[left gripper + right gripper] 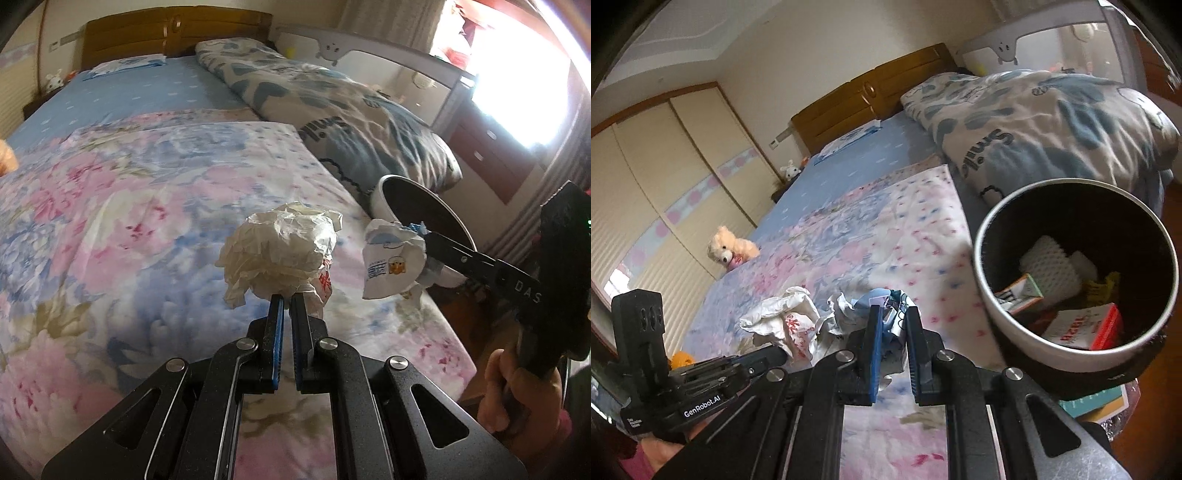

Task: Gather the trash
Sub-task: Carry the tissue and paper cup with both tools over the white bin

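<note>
Crumpled white plastic bag [280, 254], red print on one side, pinched at its lower edge by left hand-held gripper [287, 301]; blue pads nearly together, only thin film between them. Bag lifted clear of floral bedspread [129, 221], hanging above it.

Right hand-held gripper [891, 314] clamped on crumpled wrapper [391, 258] (white and pale blue, small cartoon face printed on it). Pads closed onto the wad, a narrow gap left by the paper. Wrapper held up off the bed, just in front of the bin's rim in the left wrist view.

Round bin [1027, 332], pale outside and dark inside, at the right edge of the bed, beside the folded blue-and-white quilt [1052, 122]. Already inside: white foam net [1049, 266], small carton [1021, 295], red-and-white box [1086, 328], something yellow (too dark to tell what).

Both held pieces close together, side by side, left of the bin in the right wrist view. Neither over the opening.

Further off: teddy bear [729, 249] at far edge of bedspread, small white plush rabbit [790, 170] near wooden headboard [871, 92], pillow [125, 64] on blue sheet. Bright window at right, washed out. Person's hand [517, 391] around right gripper's handle.
</note>
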